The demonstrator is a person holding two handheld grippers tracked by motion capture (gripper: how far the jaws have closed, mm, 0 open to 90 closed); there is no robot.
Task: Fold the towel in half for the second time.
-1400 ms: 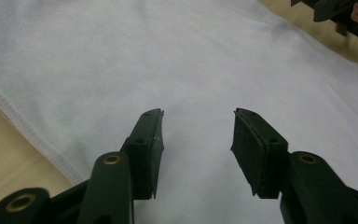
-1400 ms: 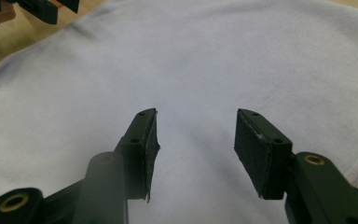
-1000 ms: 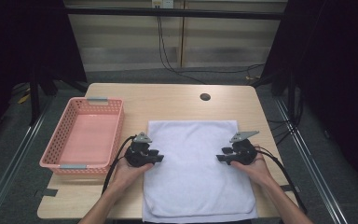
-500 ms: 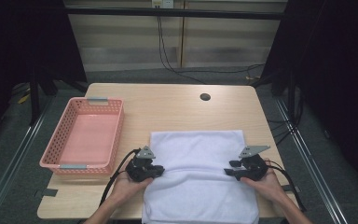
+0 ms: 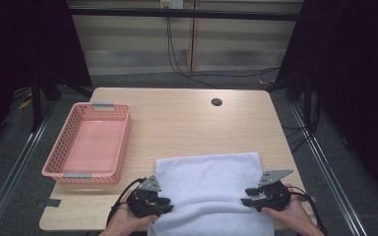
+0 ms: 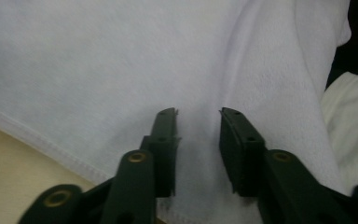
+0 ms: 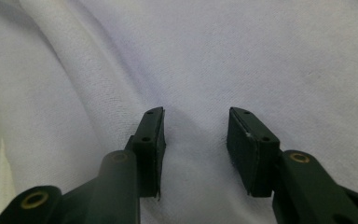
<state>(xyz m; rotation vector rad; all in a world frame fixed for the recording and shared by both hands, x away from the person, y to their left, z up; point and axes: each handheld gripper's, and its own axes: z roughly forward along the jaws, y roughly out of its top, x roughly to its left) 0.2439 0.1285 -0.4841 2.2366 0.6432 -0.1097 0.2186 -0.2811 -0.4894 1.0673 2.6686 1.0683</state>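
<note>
A white towel point(image 5: 206, 182) lies flat on the near part of the wooden table point(image 5: 177, 118), and its near end runs over the front edge. My left gripper point(image 5: 165, 201) is at the towel's left side, my right gripper point(image 5: 246, 196) at its right side. In the left gripper view the left gripper point(image 6: 198, 114) has its jaws a narrow gap apart, with towel point(image 6: 121, 56) cloth puckered between them. The right gripper point(image 7: 196, 112) stands the same way on the towel point(image 7: 261, 56). Both look shut on the cloth.
A pink plastic basket point(image 5: 123, 142) stands empty at the table's left. A small dark round hole point(image 5: 216, 102) sits near the far edge. The person's hands come in at the bottom edge. Dark frame posts stand at both sides.
Both grippers have moved toward the person, and the towel has slid with them. Its far edge is now nearer, and more bare table shows beyond it.
</note>
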